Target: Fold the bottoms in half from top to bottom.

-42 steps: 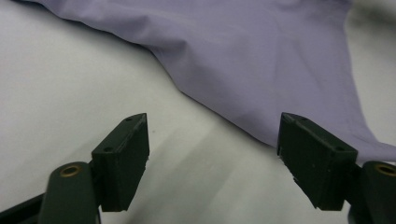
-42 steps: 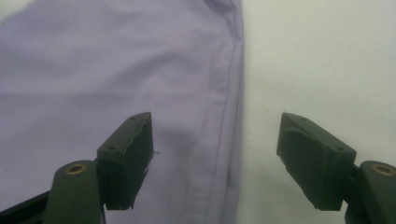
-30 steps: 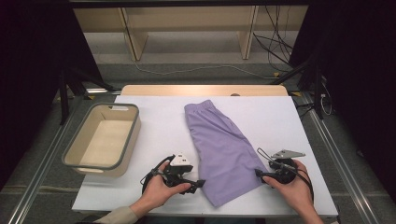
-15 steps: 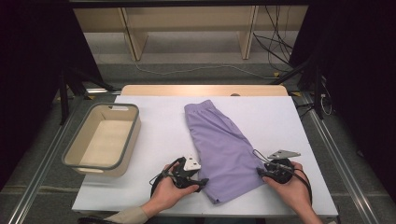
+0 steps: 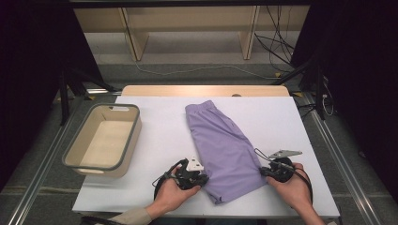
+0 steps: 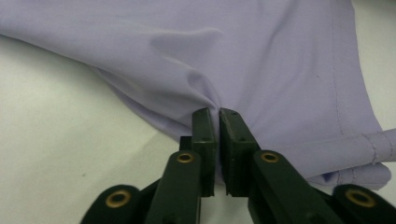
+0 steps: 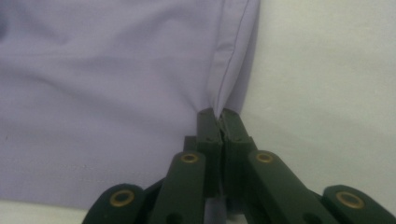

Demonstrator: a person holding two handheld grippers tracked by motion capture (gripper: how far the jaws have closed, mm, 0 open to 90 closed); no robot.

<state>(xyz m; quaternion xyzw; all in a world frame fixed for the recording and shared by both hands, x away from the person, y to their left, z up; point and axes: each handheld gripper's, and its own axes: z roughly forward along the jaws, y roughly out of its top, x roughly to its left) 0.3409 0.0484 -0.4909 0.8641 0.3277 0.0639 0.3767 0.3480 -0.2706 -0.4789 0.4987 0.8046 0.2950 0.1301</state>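
A white worktop (image 5: 155,140) stands in a dim room, wooden shelving and loose cables behind it. A pair of lilac shorts (image 5: 220,145) lies flat right of centre, waistband toward the far edge, hem toward the person. A beige bin (image 5: 75,159) sits well apart at the left of the worktop.

The left gripper (image 5: 199,180), held in the person's left hand (image 5: 171,194), has its jaws clamped on the left edge of the shorts near the hem; in the left gripper view the fabric (image 6: 233,60) bunches into a small fold where the left gripper (image 6: 218,116) pinches it. The right gripper (image 5: 264,172), in the right hand (image 5: 293,187), is clamped on the right edge, and the right gripper view shows the right gripper (image 7: 219,114) biting the seamed border of the shorts (image 7: 102,84).

A second ago both sets of jaws stood apart beside the cloth; they have just been closing and now pinch it on either side. The left hand has edged in toward the fabric, while the shorts and bin lie where they were.
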